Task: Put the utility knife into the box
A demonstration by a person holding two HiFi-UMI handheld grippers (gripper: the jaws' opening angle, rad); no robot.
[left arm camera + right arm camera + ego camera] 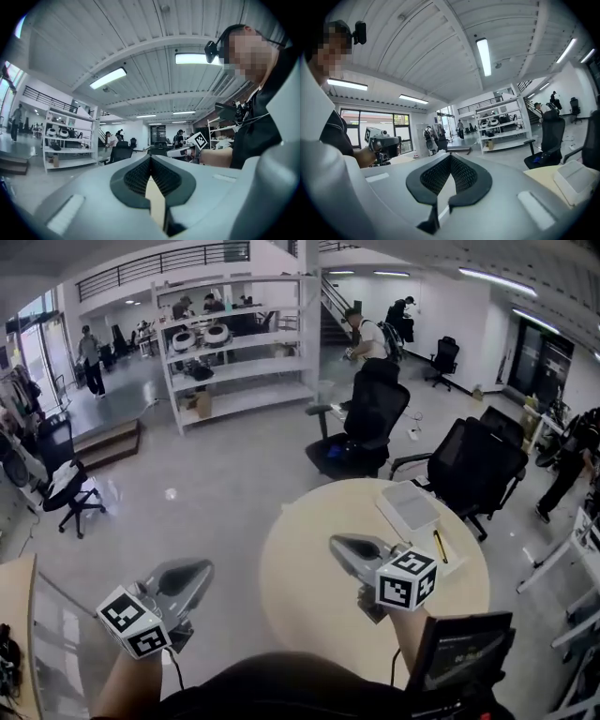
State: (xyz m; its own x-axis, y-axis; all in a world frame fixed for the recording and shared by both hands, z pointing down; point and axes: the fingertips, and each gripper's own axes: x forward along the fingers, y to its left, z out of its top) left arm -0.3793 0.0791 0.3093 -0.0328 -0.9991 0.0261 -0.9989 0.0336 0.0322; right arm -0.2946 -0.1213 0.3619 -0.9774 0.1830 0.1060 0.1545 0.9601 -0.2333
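Note:
A white flat box [410, 505] lies on the far right part of the round beige table [309, 587]. Just right of it rests the yellow utility knife [440, 546]. My right gripper [337, 543] hovers over the table, left of the knife, shut and empty. My left gripper [201, 569] is held off the table's left side above the floor, also shut with nothing in it. In the right gripper view the jaws [450, 156] meet at the tip and the box [579, 180] shows at the far right. In the left gripper view the jaws [150, 157] are closed and point into the room.
Black office chairs [478, 465] stand behind the table. A black device [459, 652] sits at the table's near right edge. A white shelf rack [239, 343] is far back. A wooden table corner [14, 634] is at the left.

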